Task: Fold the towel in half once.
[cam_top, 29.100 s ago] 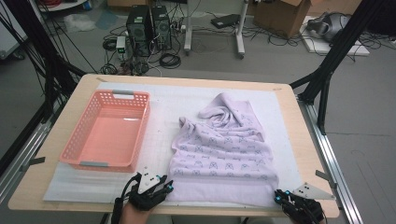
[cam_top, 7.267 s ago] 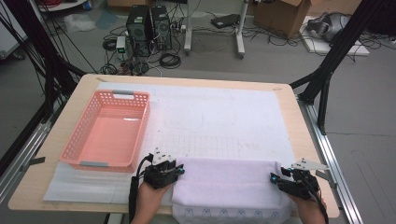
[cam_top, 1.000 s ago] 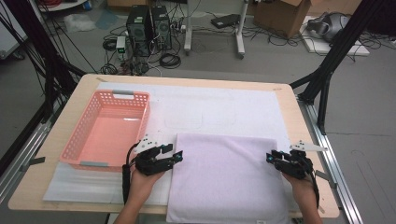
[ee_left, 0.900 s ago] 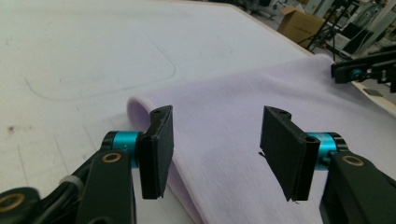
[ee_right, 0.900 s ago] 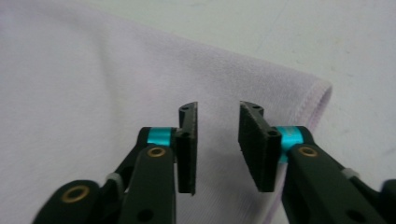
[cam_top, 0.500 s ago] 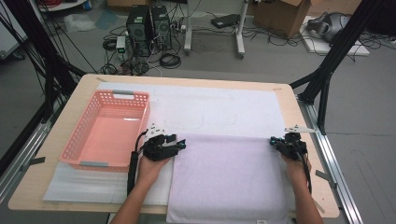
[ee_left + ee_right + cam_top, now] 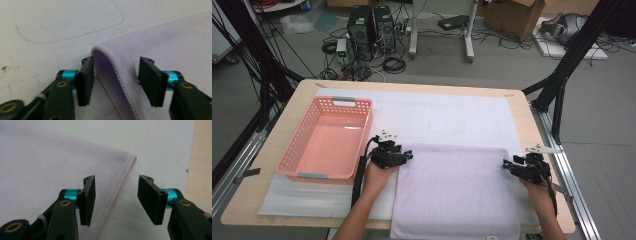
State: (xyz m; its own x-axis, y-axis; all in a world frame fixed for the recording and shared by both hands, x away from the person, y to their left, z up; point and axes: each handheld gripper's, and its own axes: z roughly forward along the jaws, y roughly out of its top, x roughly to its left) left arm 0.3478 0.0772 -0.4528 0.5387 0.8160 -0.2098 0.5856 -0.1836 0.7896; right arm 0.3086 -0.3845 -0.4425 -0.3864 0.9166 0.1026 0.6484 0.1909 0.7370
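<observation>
Lilac towel (image 7: pixel 457 192) lies folded flat on the white mat (image 7: pixel 452 117), near edge of table (image 7: pixel 532 115), just right of the pink basket (image 7: pixel 324 145); left gripper (image 7: pixel 404 156) sits at its far-left corner, right gripper (image 7: pixel 507 166) at far-right corner. Left jaws have just been closing a bit but stand apart, pads not pressing; the corner curls up between them. Right jaws have just sprung open, hem lying flat between them, nothing held. Risks, IMO: left corner is lifted and rolled, so closing now could pinch just one layer and peel the fold open; right side free, so a pull from the left alone would skew the towel or drag it towards the basket.
</observation>
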